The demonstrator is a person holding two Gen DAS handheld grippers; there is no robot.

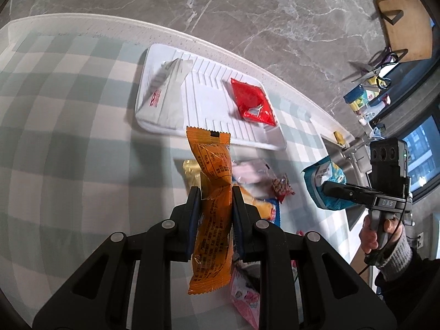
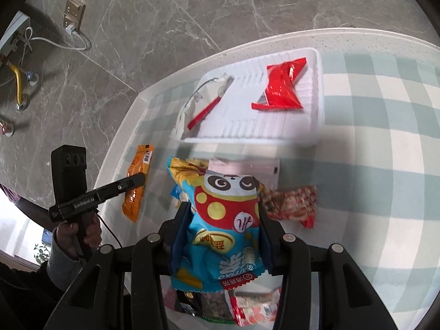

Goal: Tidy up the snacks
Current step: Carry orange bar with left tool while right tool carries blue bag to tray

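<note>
In the left wrist view my left gripper point(image 1: 216, 195) is shut on an orange snack packet point(image 1: 213, 165), which stands up between the pads above the checked cloth. Beyond it lies a white ribbed tray point(image 1: 209, 93) holding a red packet point(image 1: 253, 101) and a white packet point(image 1: 167, 90). In the right wrist view my right gripper point(image 2: 222, 211) is shut on a blue panda-print snack bag point(image 2: 225, 192). The tray point(image 2: 275, 129) lies ahead of it with the red packet point(image 2: 283, 88) and white packet point(image 2: 198, 104). My left gripper point(image 2: 136, 180) with the orange packet point(image 2: 140, 162) shows at left.
Loose snacks lie on the cloth below the grippers: a red-and-white patterned packet point(image 2: 291, 203), a pink packet point(image 2: 242, 173) and a yellow one point(image 1: 189, 170). Scissors point(image 1: 365, 71) and a wooden board point(image 1: 404, 27) hang at the right, near a sink point(image 1: 338, 159). A hand point(image 1: 371, 236) grips the right tool.
</note>
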